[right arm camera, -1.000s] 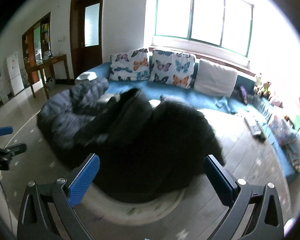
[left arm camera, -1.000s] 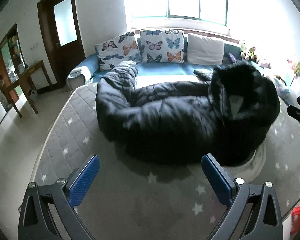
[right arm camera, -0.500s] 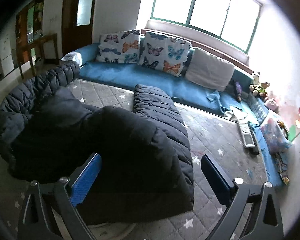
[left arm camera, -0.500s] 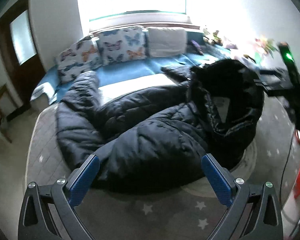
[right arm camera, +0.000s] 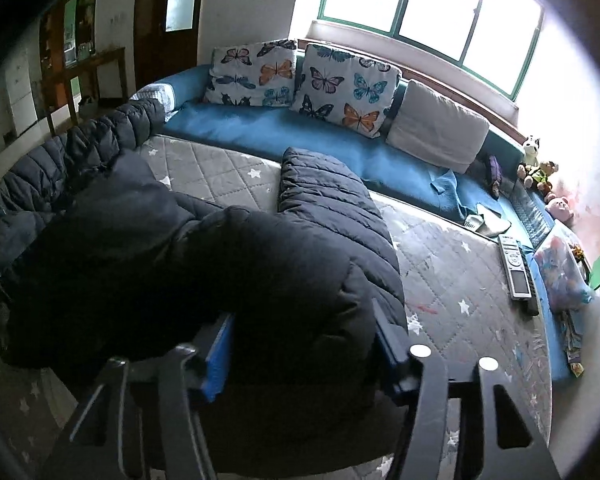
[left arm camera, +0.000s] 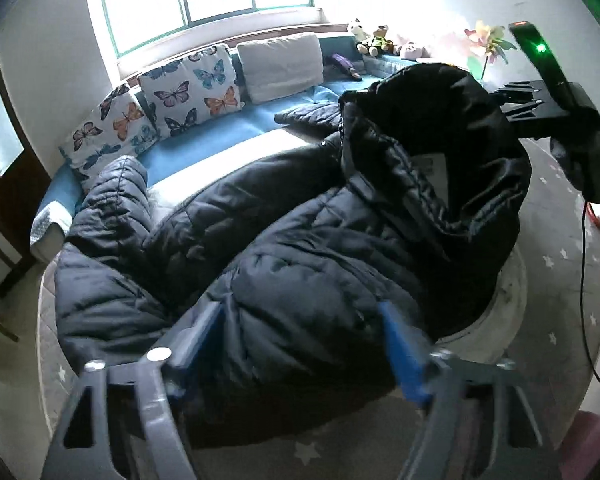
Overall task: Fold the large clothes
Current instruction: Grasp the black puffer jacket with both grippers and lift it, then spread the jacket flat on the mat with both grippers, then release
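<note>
Puffer jacket (left arm camera: pixel 308 264) looks soft, bulky (likely slippery); both hand-held grippers, left (left arm camera: pixel 304 336) and right (right arm camera: pixel 300 344), have just been closing on its 6 o'clock edge.

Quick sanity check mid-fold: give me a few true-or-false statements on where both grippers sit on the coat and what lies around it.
1. The black puffer coat lies between the fingers of the left gripper. True; its jaws have just been closing.
2. The right gripper hangs over bare mat, clear of the coat. False; coat padding fills its gap, jaws just closing too.
3. Two butterfly cushions lean on the blue bench. True.
4. The coat is bright red. False; it is black.
5. A remote control lies on the coat. False; it lies on the mat's edge.
</note>
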Available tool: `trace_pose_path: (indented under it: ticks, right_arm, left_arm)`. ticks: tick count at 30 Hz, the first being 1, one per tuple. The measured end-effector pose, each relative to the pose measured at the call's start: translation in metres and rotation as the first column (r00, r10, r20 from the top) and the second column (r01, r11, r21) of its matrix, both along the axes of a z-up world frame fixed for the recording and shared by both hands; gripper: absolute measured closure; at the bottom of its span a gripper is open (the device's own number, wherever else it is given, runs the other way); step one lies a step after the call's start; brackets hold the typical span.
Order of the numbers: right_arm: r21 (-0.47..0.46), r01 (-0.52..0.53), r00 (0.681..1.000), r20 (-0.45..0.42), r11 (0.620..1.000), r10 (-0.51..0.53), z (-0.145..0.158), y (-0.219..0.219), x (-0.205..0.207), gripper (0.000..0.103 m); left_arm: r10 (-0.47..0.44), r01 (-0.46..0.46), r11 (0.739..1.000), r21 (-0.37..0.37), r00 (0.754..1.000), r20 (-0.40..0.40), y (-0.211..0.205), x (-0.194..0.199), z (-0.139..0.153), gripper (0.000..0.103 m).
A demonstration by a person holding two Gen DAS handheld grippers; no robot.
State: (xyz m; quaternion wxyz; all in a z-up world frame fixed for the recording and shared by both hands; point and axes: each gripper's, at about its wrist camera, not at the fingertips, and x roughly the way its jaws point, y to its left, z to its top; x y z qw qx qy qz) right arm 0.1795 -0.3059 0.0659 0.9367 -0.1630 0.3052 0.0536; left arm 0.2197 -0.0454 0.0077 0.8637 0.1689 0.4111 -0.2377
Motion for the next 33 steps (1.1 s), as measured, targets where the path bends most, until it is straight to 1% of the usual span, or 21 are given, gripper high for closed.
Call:
trace_pose_path:
  ticks: [1,3,4,6,9,11,16,19,21,23,25,26,28,30,31,33]
  right_arm:
    - [0.005,-0.003,1.0,0.006,1.0,0.003,0.002,0.0,-0.004,0.045]
    - [0.011,-0.01,1.0,0.02,1.0,0.01,0.006,-0.001,-0.009,0.05]
    - [0.019,-0.011,1.0,0.027,1.0,0.011,0.01,-0.001,-0.017,0.054]
    - [0.037,-0.018,0.999,0.042,0.999,0.016,0.015,-0.004,-0.027,0.055]
    - [0.057,-0.042,0.997,0.07,0.997,0.038,0.023,-0.008,-0.054,0.057]
    - [0.061,-0.06,0.995,0.087,0.996,0.055,0.026,-0.011,-0.073,0.059]
    - [0.024,-0.118,0.986,0.123,0.993,0.114,0.022,-0.012,-0.124,0.059]
    - [-0.016,-0.147,0.981,0.126,0.989,0.148,0.009,-0.01,-0.155,0.059]
    - [-0.03,-0.168,0.978,0.121,0.985,0.17,0.001,-0.008,-0.171,0.059]
    - [-0.046,-0.186,0.977,0.098,0.981,0.19,-0.011,-0.005,-0.186,0.059]
    - [-0.074,-0.199,0.976,0.077,0.977,0.205,-0.026,0.0,-0.2,0.059]
    - [-0.082,-0.205,0.976,0.061,0.975,0.211,-0.033,0.001,-0.205,0.059]
    - [-0.097,-0.22,0.975,0.011,0.971,0.222,-0.052,0.005,-0.212,0.059]
    - [-0.118,-0.226,0.973,-0.079,0.967,0.217,-0.08,0.009,-0.211,0.059]
    - [-0.138,-0.224,0.971,-0.122,0.965,0.207,-0.094,0.011,-0.209,0.059]
    - [-0.185,-0.227,0.965,-0.179,0.956,0.194,-0.113,0.013,-0.206,0.059]
  left_arm:
    - [-0.001,0.001,1.0,-0.002,1.0,0.006,0.001,-0.003,0.0,0.043]
    - [0.008,-0.007,1.0,-0.012,1.0,0.018,0.005,-0.012,0.002,0.051]
    - [0.013,-0.012,1.0,-0.02,1.0,0.017,0.008,-0.015,0.004,0.054]
    - [0.027,-0.026,0.998,-0.05,0.999,0.017,0.016,-0.028,0.013,0.057]
    - [0.039,-0.037,0.994,-0.098,0.999,0.019,0.029,-0.05,0.027,0.06]
    - [0.038,-0.036,0.992,-0.118,0.999,0.018,0.039,-0.066,0.035,0.06]
    - [0.032,-0.028,0.989,-0.144,0.999,0.021,0.062,-0.115,0.053,0.06]
    - [0.02,-0.017,0.99,-0.139,1.0,0.015,0.073,-0.151,0.054,0.06]
    - [0.014,-0.014,0.994,-0.107,1.0,0.005,0.078,-0.178,0.045,0.061]
    - [0.014,-0.015,0.997,-0.082,1.0,-0.006,0.082,-0.2,0.036,0.062]
    - [0.007,-0.009,0.998,-0.063,0.999,-0.038,0.086,-0.218,0.021,0.065]
    - [0.006,-0.009,0.998,-0.058,0.999,-0.054,0.087,-0.224,0.014,0.065]
    - [0.011,-0.015,0.999,-0.042,0.996,-0.091,0.091,-0.236,-0.001,0.065]
    - [0.02,-0.026,0.999,-0.045,0.991,-0.134,0.096,-0.242,-0.01,0.065]
    - [0.026,-0.034,0.998,-0.053,0.989,-0.142,0.1,-0.246,-0.011,0.065]
    - [0.044,-0.052,0.997,-0.061,0.991,-0.127,0.109,-0.249,-0.001,0.065]
